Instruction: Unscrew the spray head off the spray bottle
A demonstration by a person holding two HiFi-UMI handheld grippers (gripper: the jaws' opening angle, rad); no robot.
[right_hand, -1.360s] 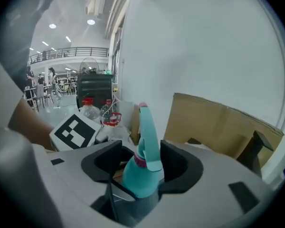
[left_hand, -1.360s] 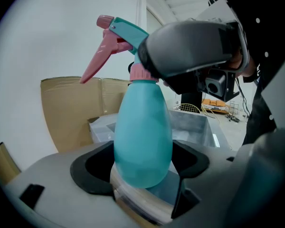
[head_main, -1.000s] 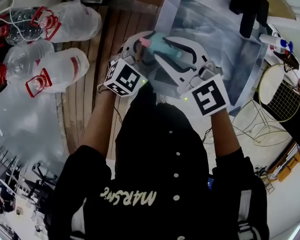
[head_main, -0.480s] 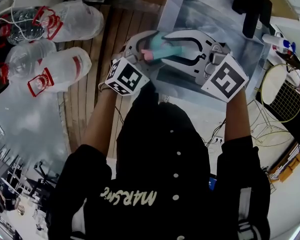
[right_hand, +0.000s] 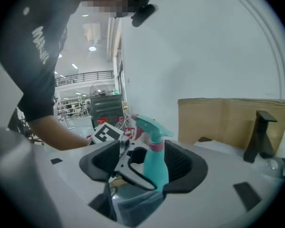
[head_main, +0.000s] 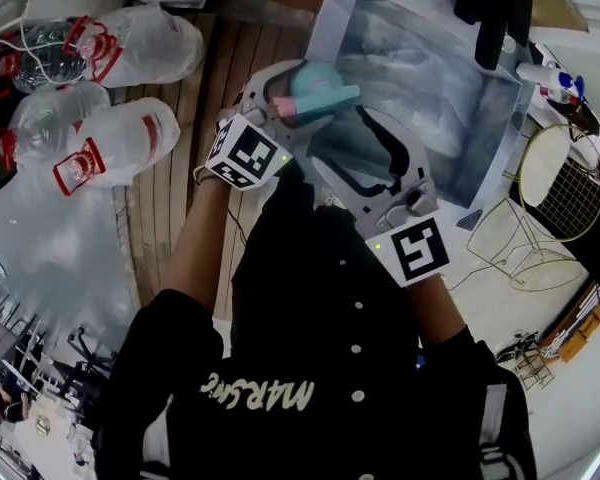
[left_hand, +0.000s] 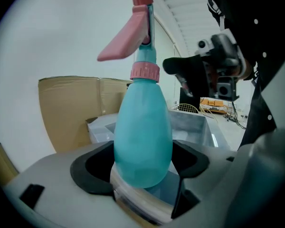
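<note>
The slatted wooden worktop (head_main: 175,218) carries a shallow grey metal tray (head_main: 460,118) on one side and three big clear plastic water jugs with red handles (head_main: 120,138) on the other, well apart from the work.

Above the near edge of the tray, the left gripper (left_hand: 142,163) reaches forward on a bare, nearly straight forearm and tips slightly down. Its fingers (left_hand: 92,167) are clamped on the lower belly of the teal pear-shaped plastic spray bottle (left_hand: 142,127).

The right gripper (right_hand: 142,161) sits nearer the person's body, angled up toward the bottle, with its marker cube facing the head camera. Its fingers (right_hand: 183,161) have just been opening and now stand wide. The bottle shows in the gap between them, but neither pad touches it.

The bottle is held off the worktop with its long axis close to upright — base in the left gripper, neck on top.

The teal spray head (right_hand: 149,127) is on the neck above the pink ribbed collar (left_hand: 144,71). Its nozzle end and pink trigger (left_hand: 126,42) point back toward the left gripper.
</note>
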